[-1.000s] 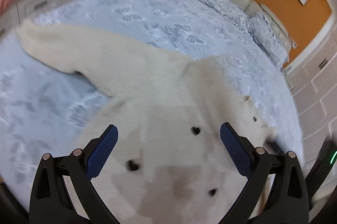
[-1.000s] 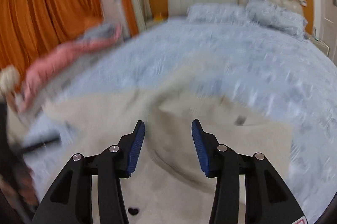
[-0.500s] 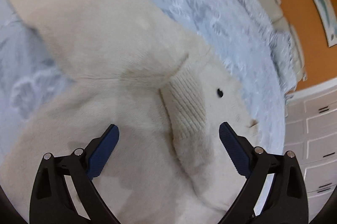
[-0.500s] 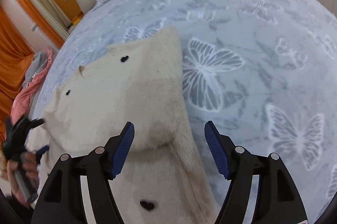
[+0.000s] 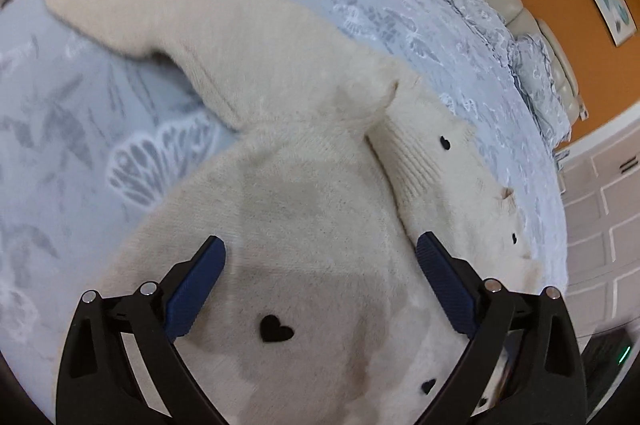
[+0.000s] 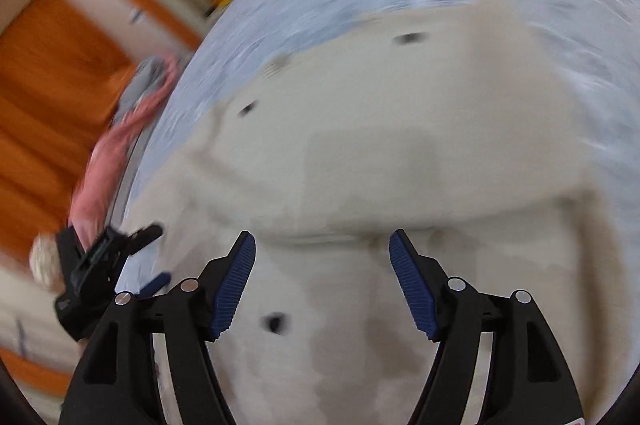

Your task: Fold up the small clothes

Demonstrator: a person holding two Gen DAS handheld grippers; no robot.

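Observation:
A fuzzy cream cardigan with small black heart buttons lies on the bed. One sleeve stretches out to the upper left; a ribbed-cuff sleeve is folded across the body. My left gripper is open and empty just above the cardigan's body. In the blurred right wrist view the cardigan fills the middle. My right gripper is open and empty above it. The left gripper shows at that view's left edge.
The bed has a pale blue cover with butterfly prints and pillows by a cream headboard. Pink and grey clothes lie on a unit beside orange curtains. White drawers stand to the right.
Both grippers have swung over the cardigan, still open. The left view has pulled back, bringing the outstretched sleeve and a heart button into view. The right view has turned left and blurred.

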